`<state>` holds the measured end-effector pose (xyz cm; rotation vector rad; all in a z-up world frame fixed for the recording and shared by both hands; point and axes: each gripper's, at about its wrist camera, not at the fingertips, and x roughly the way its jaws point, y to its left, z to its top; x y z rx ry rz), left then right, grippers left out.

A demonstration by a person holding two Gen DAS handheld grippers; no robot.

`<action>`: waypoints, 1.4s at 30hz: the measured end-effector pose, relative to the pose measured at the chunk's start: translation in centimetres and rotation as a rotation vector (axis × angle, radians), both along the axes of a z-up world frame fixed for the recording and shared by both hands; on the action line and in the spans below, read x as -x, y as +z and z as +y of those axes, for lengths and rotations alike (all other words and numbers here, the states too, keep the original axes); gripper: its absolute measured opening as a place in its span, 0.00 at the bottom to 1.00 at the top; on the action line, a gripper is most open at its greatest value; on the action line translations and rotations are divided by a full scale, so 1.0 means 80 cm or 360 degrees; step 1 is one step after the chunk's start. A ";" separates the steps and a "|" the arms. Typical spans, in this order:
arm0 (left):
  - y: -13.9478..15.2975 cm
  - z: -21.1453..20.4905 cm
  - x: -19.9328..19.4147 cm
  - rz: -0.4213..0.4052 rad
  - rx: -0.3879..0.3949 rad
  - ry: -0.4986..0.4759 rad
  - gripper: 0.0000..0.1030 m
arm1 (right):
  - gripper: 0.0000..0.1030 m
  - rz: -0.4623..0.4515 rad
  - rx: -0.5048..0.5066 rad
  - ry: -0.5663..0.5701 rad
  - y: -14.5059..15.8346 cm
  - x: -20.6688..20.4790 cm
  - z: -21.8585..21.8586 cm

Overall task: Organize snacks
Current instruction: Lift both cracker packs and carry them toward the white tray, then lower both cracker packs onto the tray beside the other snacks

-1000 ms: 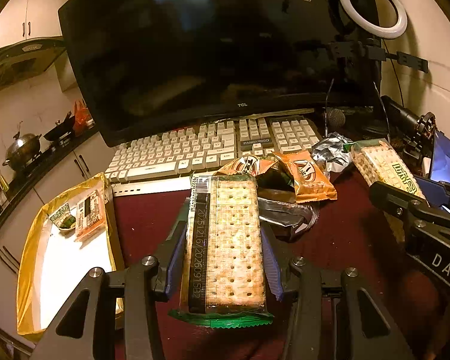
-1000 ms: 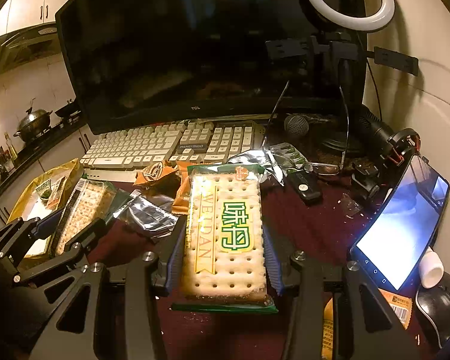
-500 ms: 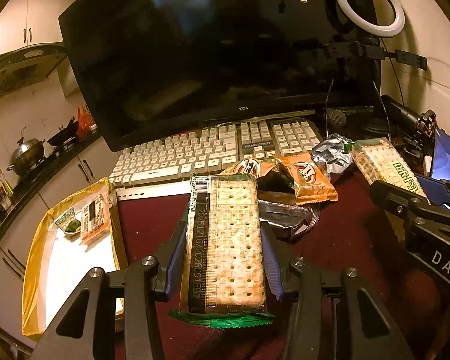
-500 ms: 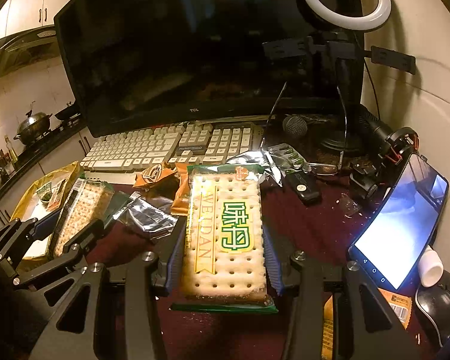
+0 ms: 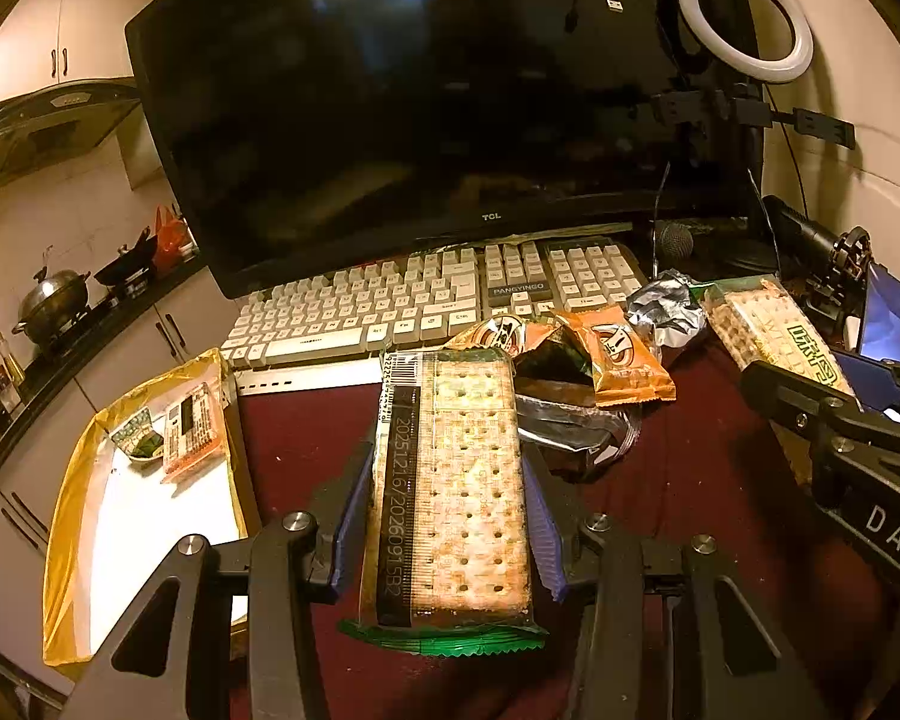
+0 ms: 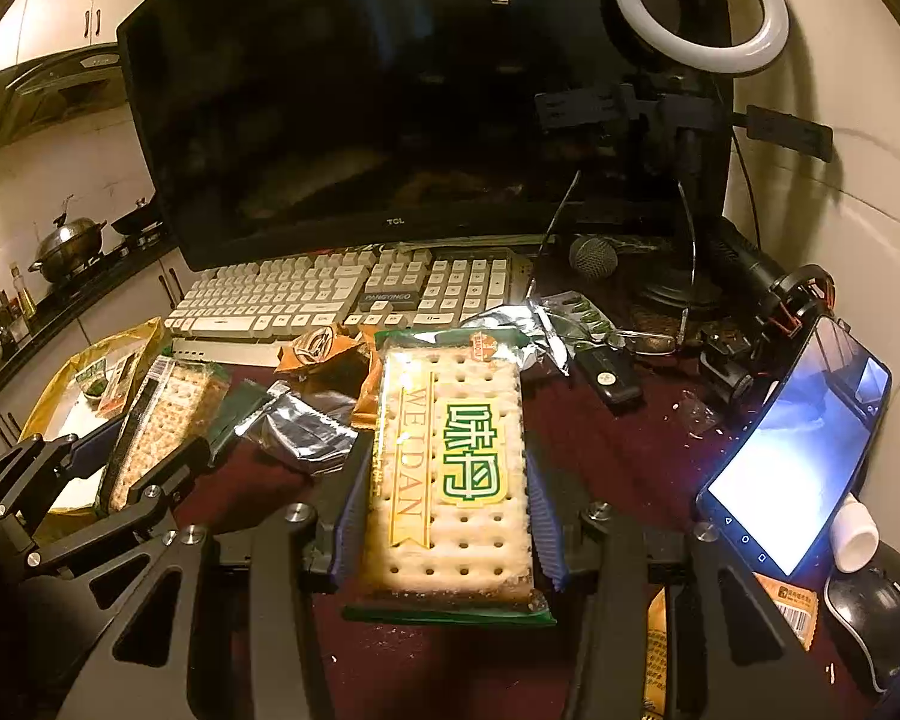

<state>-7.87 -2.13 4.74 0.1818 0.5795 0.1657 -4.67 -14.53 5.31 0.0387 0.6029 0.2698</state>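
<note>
My left gripper (image 5: pixel 447 516) is shut on a cracker pack (image 5: pixel 450 486) turned back side up, with a date strip, held above the dark red table. My right gripper (image 6: pixel 447 516) is shut on a second cracker pack (image 6: pixel 453 468) with a green "WEIDAN" label. Each pack also shows in the other view: the labelled one in the left wrist view (image 5: pixel 774 330), the other in the right wrist view (image 6: pixel 162 420). A yellow-rimmed white tray (image 5: pixel 66 510) at the left holds two small snack packets (image 5: pixel 192 429). Orange snack packets (image 5: pixel 618 354) and foil wrappers (image 5: pixel 576 426) lie between the grippers.
A white keyboard (image 5: pixel 426 300) and a black monitor (image 5: pixel 438 102) stand behind the snacks. A ring light (image 6: pixel 699 6), a microphone (image 6: pixel 594 255), a lit phone (image 6: pixel 798 456) and a mouse (image 6: pixel 876 612) crowd the right side. The tray sits at the table's left edge.
The left gripper with its pack has risen and shifted slightly, so the tray shows more fully. The right gripper holds its pack almost still.
</note>
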 end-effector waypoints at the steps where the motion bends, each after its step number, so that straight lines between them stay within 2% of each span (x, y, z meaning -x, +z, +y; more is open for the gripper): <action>1: 0.000 0.001 0.000 0.0000 0.0002 0.0001 0.48 | 0.45 0.0001 0.0005 0.0001 0.000 0.000 0.001; 10: 0.004 0.014 0.003 -0.0014 0.0053 0.0016 0.48 | 0.44 0.0016 0.0077 0.0026 0.000 0.001 0.018; 20: 0.024 0.050 0.005 -0.0045 0.0159 0.0086 0.48 | 0.45 0.0093 0.0106 0.0197 0.011 -0.004 0.053; 25: 0.037 0.089 0.009 -0.0023 0.0277 0.0138 0.48 | 0.45 0.0207 -0.0010 0.0367 0.022 -0.014 0.073; 33: 0.049 0.185 0.023 0.0021 0.0442 0.0354 0.48 | 0.45 0.0366 -0.0122 0.0714 0.037 -0.014 0.143; 42: 0.026 0.279 0.037 0.0079 0.0519 0.0644 0.48 | 0.45 0.0366 -0.0004 0.0947 0.044 0.000 0.242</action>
